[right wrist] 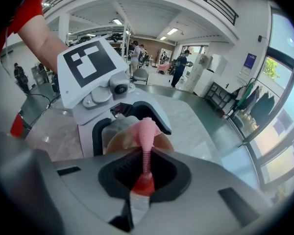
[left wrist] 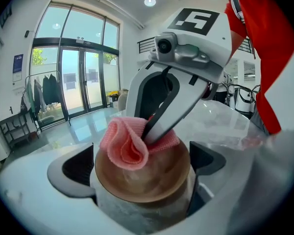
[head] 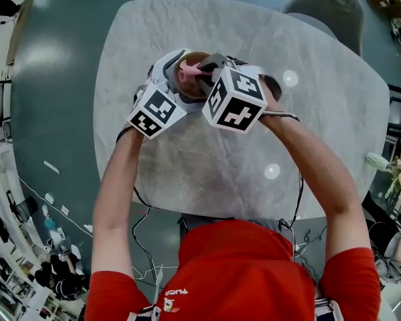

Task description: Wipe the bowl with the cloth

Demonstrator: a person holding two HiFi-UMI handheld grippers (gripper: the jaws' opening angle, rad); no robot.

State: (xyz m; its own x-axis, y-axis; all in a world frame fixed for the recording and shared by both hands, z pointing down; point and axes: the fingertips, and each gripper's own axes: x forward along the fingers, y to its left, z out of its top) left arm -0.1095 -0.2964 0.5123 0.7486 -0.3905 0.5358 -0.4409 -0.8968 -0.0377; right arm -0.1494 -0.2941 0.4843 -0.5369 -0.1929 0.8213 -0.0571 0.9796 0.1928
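Left claw point(left wrist: 142, 164), lower centre of frame: jaws wide apart, clasping the brown bowl point(left wrist: 147, 185) on both sides, over the grey surface point(head: 207, 172). Right claw point(right wrist: 146, 168): jaws closed on the pink cloth point(left wrist: 125, 143), which is pressed against the bowl's upper-left inner wall.

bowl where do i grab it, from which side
Take the bowl by its round outer wall, a jaw on each side, from the side as the left gripper does, not over the mouth. That likely leaves the inside free for the cloth.
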